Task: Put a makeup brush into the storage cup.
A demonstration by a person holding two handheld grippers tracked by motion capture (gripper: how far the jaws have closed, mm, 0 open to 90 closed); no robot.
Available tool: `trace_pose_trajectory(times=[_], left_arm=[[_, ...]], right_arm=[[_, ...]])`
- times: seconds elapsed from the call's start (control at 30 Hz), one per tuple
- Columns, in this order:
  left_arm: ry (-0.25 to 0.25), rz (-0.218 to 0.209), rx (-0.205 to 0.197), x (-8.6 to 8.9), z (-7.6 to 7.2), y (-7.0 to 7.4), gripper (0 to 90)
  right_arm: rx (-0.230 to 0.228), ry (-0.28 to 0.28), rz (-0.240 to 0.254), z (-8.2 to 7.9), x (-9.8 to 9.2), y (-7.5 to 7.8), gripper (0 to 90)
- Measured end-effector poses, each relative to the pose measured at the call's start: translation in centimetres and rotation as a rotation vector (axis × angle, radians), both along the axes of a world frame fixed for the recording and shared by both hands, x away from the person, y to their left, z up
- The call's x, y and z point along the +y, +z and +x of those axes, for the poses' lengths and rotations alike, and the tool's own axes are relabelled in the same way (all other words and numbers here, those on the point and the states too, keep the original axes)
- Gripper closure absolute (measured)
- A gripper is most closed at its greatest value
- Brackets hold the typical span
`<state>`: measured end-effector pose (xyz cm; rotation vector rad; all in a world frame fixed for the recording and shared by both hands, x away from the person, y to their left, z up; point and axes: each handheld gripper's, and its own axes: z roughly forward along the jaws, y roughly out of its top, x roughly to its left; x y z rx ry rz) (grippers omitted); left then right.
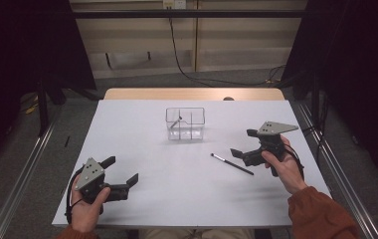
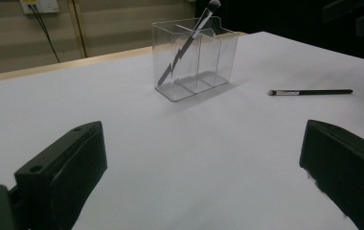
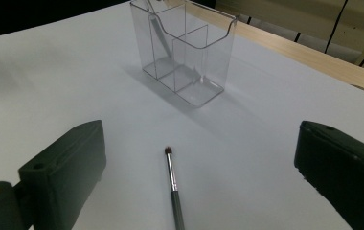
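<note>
White table (image 1: 142, 199), no readable writing anywhere. Clear organizer (image 1: 185, 124) at twelve o'clock holds one brush; loose brush (image 1: 232, 164) lies at three, between the right gripper's (image 1: 243, 143) spread jaws. Left gripper (image 1: 126, 171) at seven, jaws spread, empty.

2 brushes (image 1: 232, 164), 1 clear organizer (image 1: 185, 124), 2 hand-held grippers (image 1: 125, 179).

The desk (image 1: 142, 194) has a white top with a strip of light wood (image 1: 194, 93) along its far edge. The floor (image 1: 18, 164) around it is grey. The back wall (image 1: 236, 45) has pale panels, and a black cable (image 1: 177, 55) hangs down it from a socket (image 1: 173, 4). Dark curtains (image 1: 23, 45) hang on both sides. Metal rails (image 1: 23, 174) run along the floor.
</note>
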<state>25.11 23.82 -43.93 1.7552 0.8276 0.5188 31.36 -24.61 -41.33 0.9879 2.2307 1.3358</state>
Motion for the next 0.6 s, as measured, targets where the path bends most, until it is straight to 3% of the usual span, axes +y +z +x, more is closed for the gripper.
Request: trace_pose_trajectory(times=[0.1,0.33,0.6], left_arm=[[0.0,0.0,0.001,0.0,0.0,0.0,2.2],[-0.002,-0.001,0.003,0.0,0.0,-0.1,2.3],[-0.009,0.002,0.004,0.0,0.0,-0.1,2.3]], right_arm=[[0.023,0.007,-0.014,0.5,0.1,0.0,5.1],[0.103,0.047,-0.1,1.7,1.0,0.0,6.8],[0.236,0.103,-0.202,2.7,1.4,-0.2,10.7]])
